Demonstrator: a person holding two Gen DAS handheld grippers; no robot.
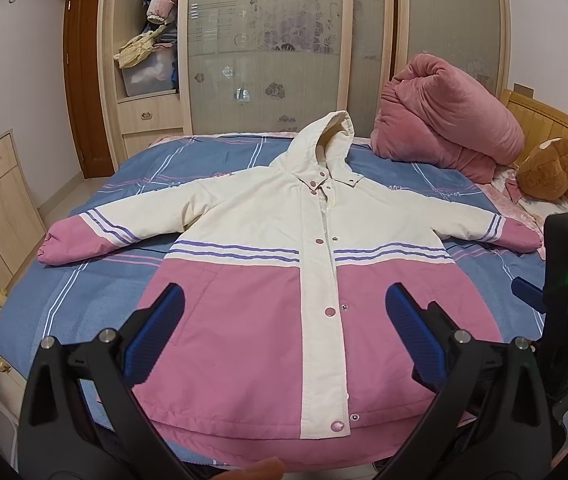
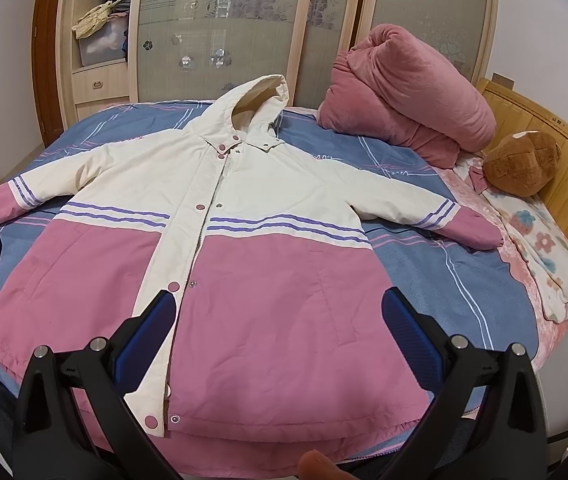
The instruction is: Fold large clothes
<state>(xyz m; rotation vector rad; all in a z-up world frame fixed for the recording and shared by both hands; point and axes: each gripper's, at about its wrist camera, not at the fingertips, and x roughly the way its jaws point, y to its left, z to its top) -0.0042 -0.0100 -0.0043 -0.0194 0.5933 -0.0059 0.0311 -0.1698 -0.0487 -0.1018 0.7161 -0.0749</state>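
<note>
Pink-cream jacket [image 1: 284, 264] flat, grippers [image 1: 284, 308] apart.

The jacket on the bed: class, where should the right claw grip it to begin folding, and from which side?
Grip the jacket by the pink cuff of its outstretched sleeve nearest the right claw, approaching from the outer end; it lies flat and free.

The left black plastic two-finger gripper [image 1: 284, 312] is built from matte angular arms, each studded with round silver screws, and is tipped with ribbed blue rubber finger pads [image 1: 155, 332]. The right black plastic two-finger gripper [image 2: 277, 318] is made alike, with matching blue pads [image 2: 412, 336]. A bare fingertip [image 2: 316, 465] is seen at the bottom edge.
</note>
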